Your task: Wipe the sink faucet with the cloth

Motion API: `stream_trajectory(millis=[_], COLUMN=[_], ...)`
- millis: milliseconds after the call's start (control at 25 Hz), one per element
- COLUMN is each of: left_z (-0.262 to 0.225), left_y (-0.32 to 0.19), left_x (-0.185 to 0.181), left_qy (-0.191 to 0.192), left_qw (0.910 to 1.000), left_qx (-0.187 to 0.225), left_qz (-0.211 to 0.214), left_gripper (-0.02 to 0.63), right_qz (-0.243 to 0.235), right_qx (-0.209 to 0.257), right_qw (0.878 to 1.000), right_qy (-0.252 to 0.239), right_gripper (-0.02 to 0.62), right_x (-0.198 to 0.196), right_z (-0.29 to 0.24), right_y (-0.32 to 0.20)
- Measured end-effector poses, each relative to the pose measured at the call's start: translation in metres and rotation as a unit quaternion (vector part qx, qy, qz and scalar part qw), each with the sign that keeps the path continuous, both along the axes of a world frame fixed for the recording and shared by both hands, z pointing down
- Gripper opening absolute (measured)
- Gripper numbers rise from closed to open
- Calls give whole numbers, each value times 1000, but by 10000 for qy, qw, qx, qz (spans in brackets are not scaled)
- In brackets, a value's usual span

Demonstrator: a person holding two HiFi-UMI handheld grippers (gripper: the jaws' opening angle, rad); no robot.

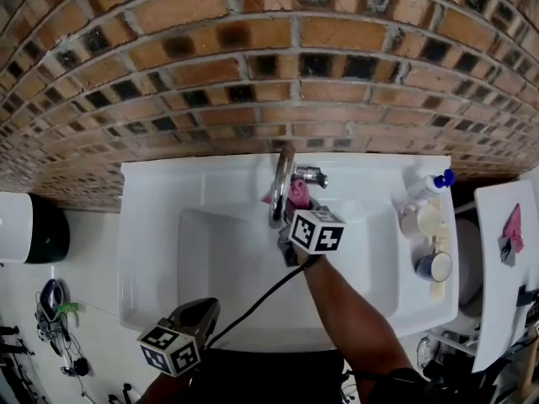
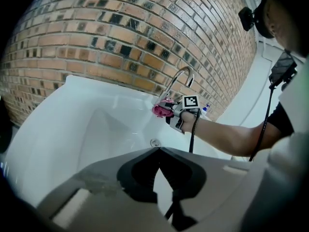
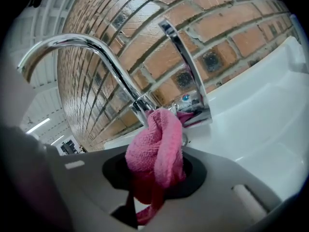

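We hold the pink cloth (image 3: 157,144) bunched in the right gripper (image 3: 157,178), jaws clamped on its lower fold so the loose wad stands forward as a pad. That wad presses against the base of the chrome faucet (image 3: 104,57), just below where the curved spout rises and beside the lever handle (image 3: 186,62), which suits rubbing the stem. We hang the left gripper (image 1: 195,316) low over the near rim of the white sink (image 1: 152,183), well away from the faucet. Its jaws are closed tip to tip on nothing; we judge it is parked there to leave the wiping side free.
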State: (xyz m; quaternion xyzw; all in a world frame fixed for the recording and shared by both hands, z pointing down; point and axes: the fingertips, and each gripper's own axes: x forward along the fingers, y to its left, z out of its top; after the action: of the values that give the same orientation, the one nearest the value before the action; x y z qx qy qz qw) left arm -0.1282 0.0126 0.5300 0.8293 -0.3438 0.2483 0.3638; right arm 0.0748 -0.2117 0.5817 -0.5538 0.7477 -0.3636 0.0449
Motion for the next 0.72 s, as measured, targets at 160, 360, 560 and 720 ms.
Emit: stream_trajectory(millis=[160,360,560,720], left_z=[-2,-5,-4,-8], left_y=[-2,-8,-7,-6], left_x=[-5,-6,1,11], left_qy=[4,35,86,178], left_qw=[10000,9998,9998,9997], left_qx=[50,149,158,180], left_qz=[29,109,129,62], left_gripper=[6,6,6,6], right_qz=[83,114,-66,-152], right_qx=[114,346,510,769], right_qw=[9998,9973,9928,9873], right_qy=[-158,-631,-1081,-1379], right_gripper=[115,115,117,117], right_x=[0,-1,-4,-1], right_z=[-10,-39,-70,-91], right_y=[0,2,4,5])
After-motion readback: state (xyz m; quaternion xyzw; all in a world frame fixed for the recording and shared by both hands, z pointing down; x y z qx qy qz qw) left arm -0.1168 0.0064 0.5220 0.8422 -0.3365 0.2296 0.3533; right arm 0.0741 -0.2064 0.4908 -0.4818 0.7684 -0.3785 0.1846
